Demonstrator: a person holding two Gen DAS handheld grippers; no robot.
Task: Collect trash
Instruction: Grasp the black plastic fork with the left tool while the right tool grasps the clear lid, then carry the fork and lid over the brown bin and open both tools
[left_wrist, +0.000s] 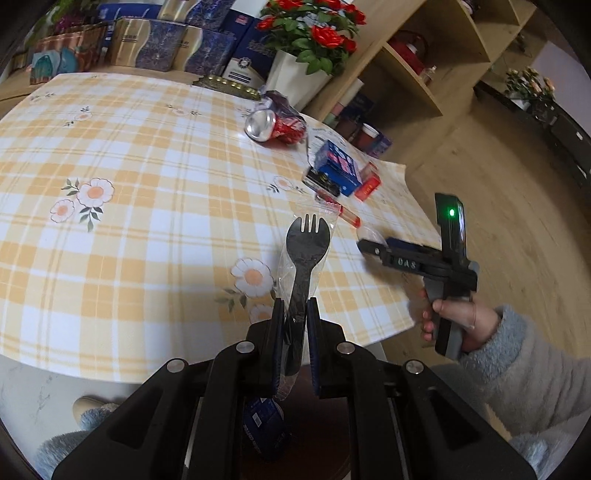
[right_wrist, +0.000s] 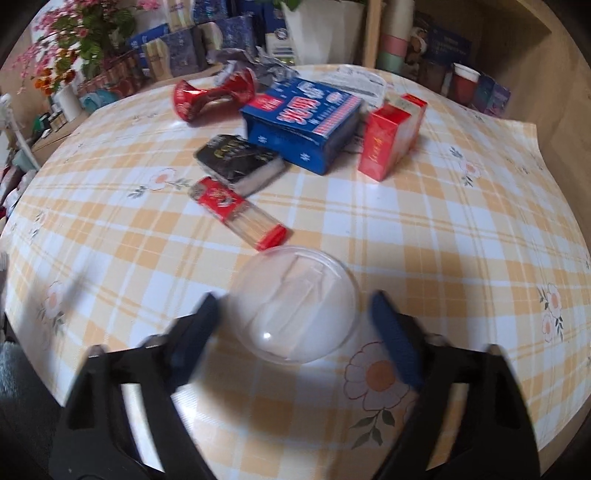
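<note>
My left gripper (left_wrist: 294, 306) is shut on a black spork (left_wrist: 304, 251) in a clear wrapper, held up over the near edge of the table (left_wrist: 147, 184). In the right wrist view a clear plastic dome lid (right_wrist: 299, 310) lies on the checked cloth between the fingers of my right gripper (right_wrist: 293, 306), which is open; small gaps show on both sides. Beyond it lie a red toothpick packet (right_wrist: 240, 210), a black pack (right_wrist: 240, 160), a blue box (right_wrist: 303, 122), a red cigarette pack (right_wrist: 393, 136) and a crushed red can (right_wrist: 214, 94). The left wrist view shows the right gripper (left_wrist: 369, 247) at the table's right edge.
A person's hand (left_wrist: 454, 317) in a fluffy sleeve holds the right gripper. Below my left gripper is a dark container with a blue packet (left_wrist: 266, 424) inside. A white flower pot (left_wrist: 299, 74), stacked boxes (left_wrist: 207, 48) and a wooden shelf (left_wrist: 424, 74) stand behind the table.
</note>
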